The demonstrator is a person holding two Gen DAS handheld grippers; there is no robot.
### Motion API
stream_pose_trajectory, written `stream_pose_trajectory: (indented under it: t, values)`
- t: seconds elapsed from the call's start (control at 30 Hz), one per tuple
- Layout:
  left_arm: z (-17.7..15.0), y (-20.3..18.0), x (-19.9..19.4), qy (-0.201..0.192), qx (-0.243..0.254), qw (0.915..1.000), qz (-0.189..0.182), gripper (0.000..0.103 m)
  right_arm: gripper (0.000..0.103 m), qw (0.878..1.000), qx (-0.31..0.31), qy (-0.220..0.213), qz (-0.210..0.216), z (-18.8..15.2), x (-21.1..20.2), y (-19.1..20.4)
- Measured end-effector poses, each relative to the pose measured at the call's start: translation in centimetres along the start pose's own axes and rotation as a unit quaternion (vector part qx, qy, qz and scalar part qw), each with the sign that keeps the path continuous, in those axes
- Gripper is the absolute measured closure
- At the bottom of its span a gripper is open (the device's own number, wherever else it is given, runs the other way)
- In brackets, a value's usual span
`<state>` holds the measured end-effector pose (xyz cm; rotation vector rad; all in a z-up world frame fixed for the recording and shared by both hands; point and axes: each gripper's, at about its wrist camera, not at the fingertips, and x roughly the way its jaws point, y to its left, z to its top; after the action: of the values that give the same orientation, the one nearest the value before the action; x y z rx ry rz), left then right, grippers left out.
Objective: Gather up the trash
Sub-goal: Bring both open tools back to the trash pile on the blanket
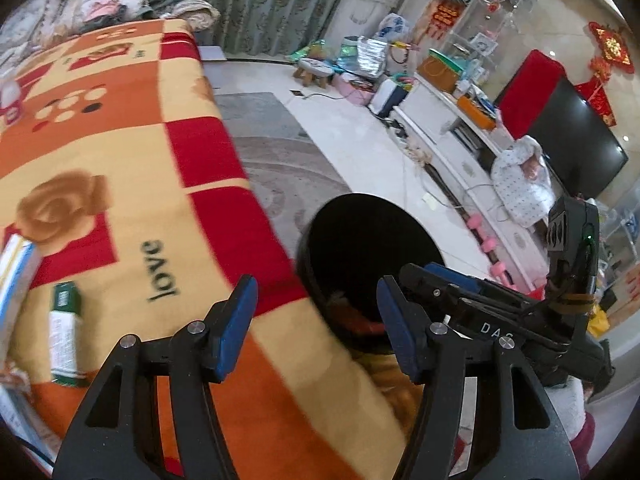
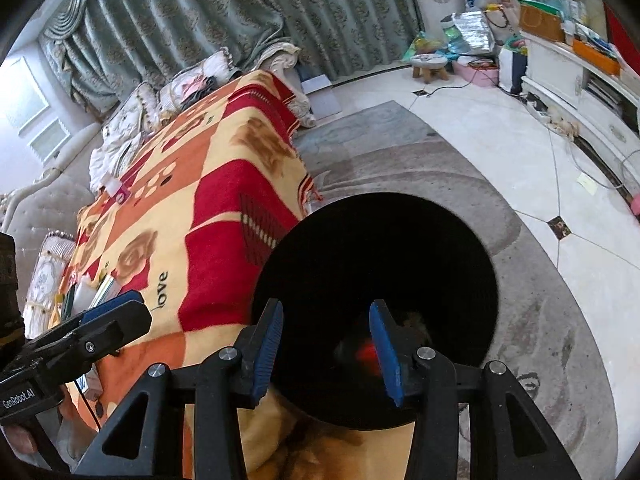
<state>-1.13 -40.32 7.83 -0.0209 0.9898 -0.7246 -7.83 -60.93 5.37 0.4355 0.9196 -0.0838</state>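
While both jaws stand apart, empty, we log: left gripper (image 1: 316, 328), right gripper (image 2: 326, 354) over black bin (image 2: 476, 264). Remaining trash, green-white carton (image 1: 64, 332), lower left on blanket (image 1: 120, 152): light, stiff, crushable; we grip long sides.

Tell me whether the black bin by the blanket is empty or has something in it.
Not empty. The black bin stands open-topped, and something red with brownish scraps lies at its bottom; what these are cannot be told.

Both wrist views angled down, sharing bin (image 1: 372, 248) and blanket (image 2: 208, 216).
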Motion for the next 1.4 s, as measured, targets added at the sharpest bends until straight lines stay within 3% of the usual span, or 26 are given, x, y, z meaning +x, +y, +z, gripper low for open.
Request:
stream_pose_trajectory:
  t: [0.2, 0.5, 0.67, 0.87, 1.17, 1.4]
  values:
    - [-1.4, 1.8, -2.1, -0.012, 0.001, 0.9987, 0.05, 0.042, 0.06, 1.0, -0.023, 0.01, 0.015, -0.2, 0.8, 2.7]
    - [-3.0, 5.5, -5.6, -0.031, -0.021, 0.9946, 0.096, 0.042, 0.058, 0.997, -0.064, 0.018, 0.04, -0.4, 1.6, 8.2]
    - [-4.0, 7.6, -7.8, -0.041, -0.037, 0.9913, 0.119, 0.042, 0.046, 0.994, -0.086, 0.022, 0.055, -0.6, 2.0, 11.4]
    - [-5.2, 10.6, -10.7, -0.053, -0.057, 0.9862, 0.146, 0.042, 0.045, 0.989, -0.12, 0.035, 0.079, -1.1, 3.3, 16.2]
    - [-7.1, 16.7, -15.5, -0.07, -0.109, 0.9738, 0.187, 0.042, 0.045, 0.978, -0.168, 0.05, 0.113, -1.8, 4.8, 22.8]
    - [-9.6, 22.8, -19.0, -0.078, -0.171, 0.9571, 0.22, 0.042, 0.045, 0.964, -0.216, 0.06, 0.145, -2.5, 5.7, 28.9]
